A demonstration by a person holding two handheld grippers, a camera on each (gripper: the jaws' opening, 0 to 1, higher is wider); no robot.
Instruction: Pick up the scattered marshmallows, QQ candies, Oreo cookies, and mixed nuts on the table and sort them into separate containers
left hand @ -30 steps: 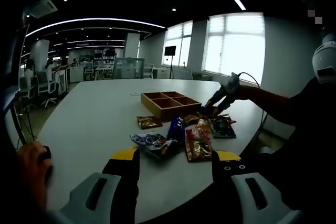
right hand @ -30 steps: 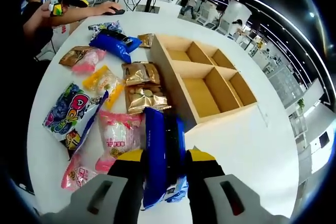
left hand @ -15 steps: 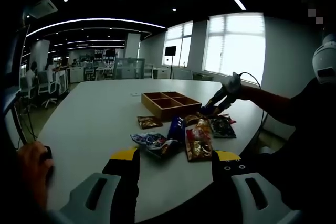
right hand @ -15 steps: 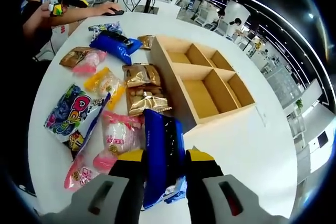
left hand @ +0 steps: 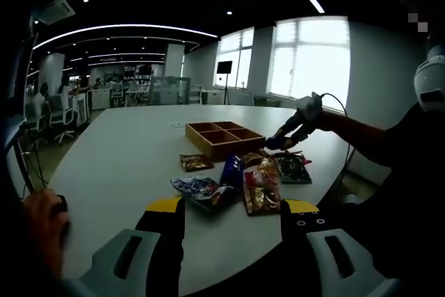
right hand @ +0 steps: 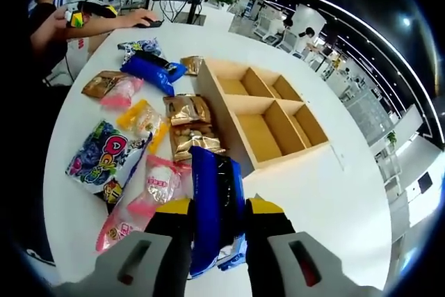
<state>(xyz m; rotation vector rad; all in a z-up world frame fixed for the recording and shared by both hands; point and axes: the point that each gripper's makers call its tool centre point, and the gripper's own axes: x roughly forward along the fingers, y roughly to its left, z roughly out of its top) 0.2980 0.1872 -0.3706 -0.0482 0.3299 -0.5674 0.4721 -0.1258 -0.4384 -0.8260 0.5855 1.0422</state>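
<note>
In the right gripper view the right tongs (right hand: 217, 208) clamp a blue snack packet (right hand: 214, 203), lifted over the white counter (right hand: 334, 199). Around it lie a pink marshmallow bag (right hand: 149, 189), a blue-and-white candy bag (right hand: 104, 160), a yellow packet (right hand: 141, 119), two gold nut packets (right hand: 189, 123) and another blue packet (right hand: 151, 71). Just beside the gold packets stands the wooden tray (right hand: 268, 117), its four compartments bare. In the left gripper view the left tongs (left hand: 233, 208) gape apart, holding nothing, well short of the pile
</note>
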